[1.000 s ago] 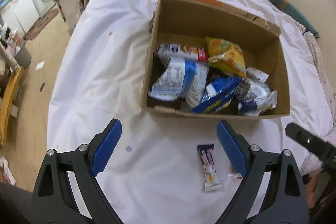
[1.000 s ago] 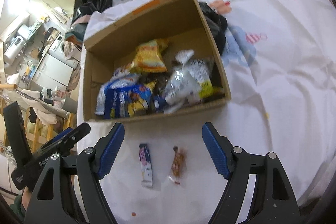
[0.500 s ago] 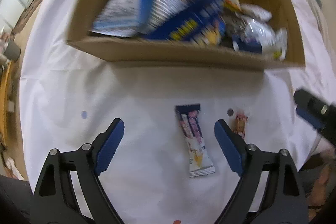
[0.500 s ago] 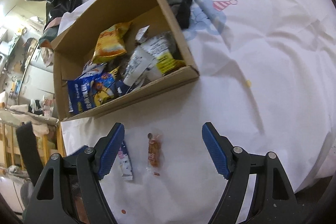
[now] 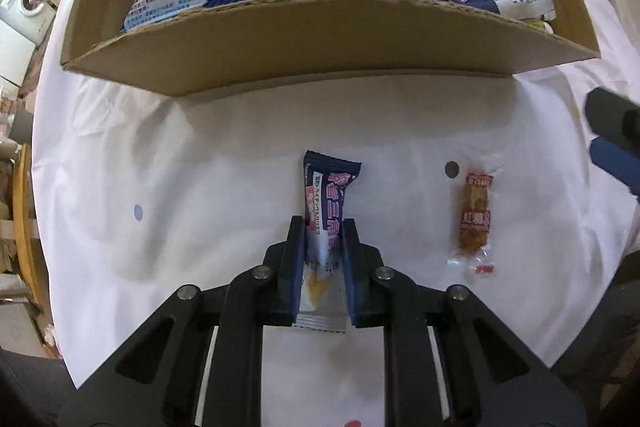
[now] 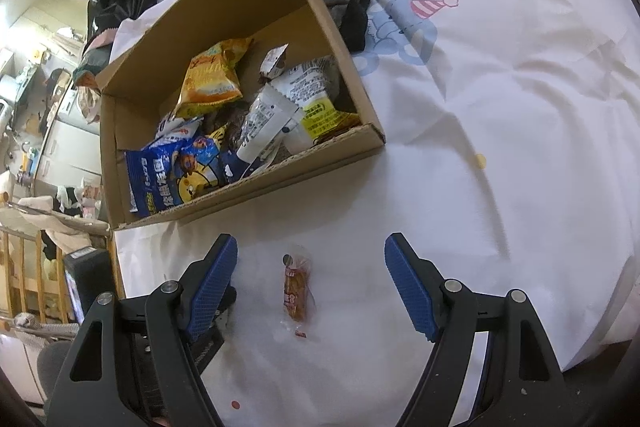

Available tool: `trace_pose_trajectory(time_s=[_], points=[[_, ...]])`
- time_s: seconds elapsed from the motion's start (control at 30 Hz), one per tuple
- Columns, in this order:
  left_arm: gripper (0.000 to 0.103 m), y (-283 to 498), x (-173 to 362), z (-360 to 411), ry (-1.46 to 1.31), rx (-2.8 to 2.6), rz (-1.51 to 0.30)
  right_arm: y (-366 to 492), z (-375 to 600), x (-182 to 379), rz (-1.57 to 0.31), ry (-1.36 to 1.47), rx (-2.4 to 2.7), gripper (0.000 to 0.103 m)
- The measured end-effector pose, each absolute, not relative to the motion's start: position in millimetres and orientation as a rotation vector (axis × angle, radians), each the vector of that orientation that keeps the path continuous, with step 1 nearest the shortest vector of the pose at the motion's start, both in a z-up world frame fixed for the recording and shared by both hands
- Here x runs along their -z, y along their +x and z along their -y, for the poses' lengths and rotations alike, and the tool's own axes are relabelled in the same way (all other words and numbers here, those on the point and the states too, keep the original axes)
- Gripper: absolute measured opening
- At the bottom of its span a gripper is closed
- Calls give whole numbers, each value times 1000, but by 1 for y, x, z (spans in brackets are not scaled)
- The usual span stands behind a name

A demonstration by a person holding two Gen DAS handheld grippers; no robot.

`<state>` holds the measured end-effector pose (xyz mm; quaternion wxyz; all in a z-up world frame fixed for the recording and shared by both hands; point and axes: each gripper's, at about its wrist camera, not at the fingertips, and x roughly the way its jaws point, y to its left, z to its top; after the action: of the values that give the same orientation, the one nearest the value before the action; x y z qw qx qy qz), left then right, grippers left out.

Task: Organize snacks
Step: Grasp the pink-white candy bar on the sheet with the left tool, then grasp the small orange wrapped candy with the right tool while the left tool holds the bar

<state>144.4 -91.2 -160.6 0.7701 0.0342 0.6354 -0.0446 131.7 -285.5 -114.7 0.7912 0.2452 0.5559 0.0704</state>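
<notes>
Between left gripper (image 5: 322,227) fingers, pinched tight: snack bar (image 5: 325,215) on the bed (image 5: 200,167). Between right gripper (image 6: 310,255) fingers, spread wide, untouched: small brown snack (image 6: 296,291). Beyond both, box (image 6: 320,27).

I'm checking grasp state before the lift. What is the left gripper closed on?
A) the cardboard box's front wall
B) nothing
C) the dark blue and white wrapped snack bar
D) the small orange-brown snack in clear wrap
C: the left gripper pinches the dark blue and white wrapped snack bar between its blue pads.
</notes>
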Motion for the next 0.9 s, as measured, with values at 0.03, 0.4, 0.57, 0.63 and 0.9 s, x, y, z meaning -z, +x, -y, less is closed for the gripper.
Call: trace_pose_trajectory(time_s=[0.03, 0.4, 0.57, 0.63, 0.9], points=[[14, 144, 158, 89, 63, 93, -1380, 132, 284, 116, -1203, 521, -153, 79], [14, 152, 125, 35, -16, -55, -1313, 140, 237, 147, -1349, 358, -204, 79], [14, 156, 122, 24, -61, -86, -1312, 139, 205, 163, -1388, 157, -201, 79], [14, 160, 122, 26, -64, -83, -1313, 138, 197, 166, -1386, 88, -196, 79], [14, 155, 118, 21, -42, -79, -1301, 131, 190, 165, -1361, -62, -178, 27]])
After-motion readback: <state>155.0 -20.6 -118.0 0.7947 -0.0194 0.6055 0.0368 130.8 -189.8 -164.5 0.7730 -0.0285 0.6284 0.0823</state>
